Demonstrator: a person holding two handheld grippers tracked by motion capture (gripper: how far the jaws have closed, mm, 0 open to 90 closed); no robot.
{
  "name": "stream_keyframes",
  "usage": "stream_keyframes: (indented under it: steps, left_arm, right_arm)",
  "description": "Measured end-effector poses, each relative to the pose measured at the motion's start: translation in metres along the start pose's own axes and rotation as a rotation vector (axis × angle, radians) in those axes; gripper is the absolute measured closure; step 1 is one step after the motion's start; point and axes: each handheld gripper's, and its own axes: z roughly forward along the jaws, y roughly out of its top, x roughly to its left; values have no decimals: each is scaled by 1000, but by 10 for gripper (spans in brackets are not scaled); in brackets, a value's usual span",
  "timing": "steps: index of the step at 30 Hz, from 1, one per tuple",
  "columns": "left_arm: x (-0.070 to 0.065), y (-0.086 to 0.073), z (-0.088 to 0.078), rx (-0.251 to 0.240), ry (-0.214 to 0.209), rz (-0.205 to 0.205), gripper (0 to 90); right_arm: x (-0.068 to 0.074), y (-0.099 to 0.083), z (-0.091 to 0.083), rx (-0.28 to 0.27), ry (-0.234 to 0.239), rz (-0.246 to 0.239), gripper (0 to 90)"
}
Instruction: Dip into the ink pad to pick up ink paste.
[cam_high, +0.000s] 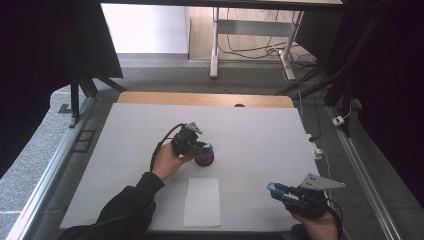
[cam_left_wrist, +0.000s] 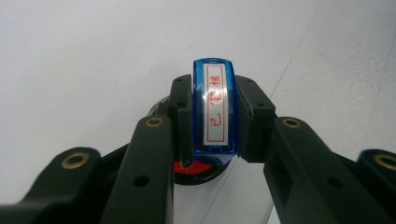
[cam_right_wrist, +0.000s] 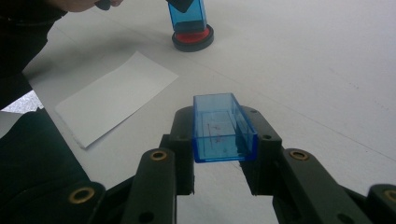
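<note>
The left gripper (cam_high: 199, 148) presses its clamped blue plastic stamp (cam_left_wrist: 215, 108) onto the round red ink pad (cam_right_wrist: 193, 37), while the right gripper (cam_right_wrist: 219, 154) grips the stamp's clear blue cap (cam_right_wrist: 223, 129); next, lifting over to the white paper slip (cam_high: 202, 202).

glossy blue plastic stamp (cam_left_wrist: 215, 109); matt white paper (cam_high: 202, 201).

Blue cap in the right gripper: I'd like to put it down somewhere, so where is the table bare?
The white table is bare along its far edge and across its right half, between the ink pad and the right gripper, which holds the blue cap. It is crowded at centre-left: the left gripper presses the stamp on the pad, with the paper sheet just in front.
</note>
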Motion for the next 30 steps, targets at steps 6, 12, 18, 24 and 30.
stream_keyframes:
  steps: [6,12,18,24,30]
  left_arm:
    - [1,-2,5,9,5,-9,704]
    - [2,-2,5,8,2,-16,705]
    - [-6,0,6,33,44,35,708]
    - [-18,2,7,53,105,95,709]
    - [-18,2,7,63,111,98,709]
  right_arm:
    - [0,0,0,0,1,0,686]
    - [0,0,0,0,1,-1,686]
    - [0,0,0,1,4,0,685]
    - [1,0,0,-2,5,0,686]
    - [1,0,0,-2,5,-2,686]
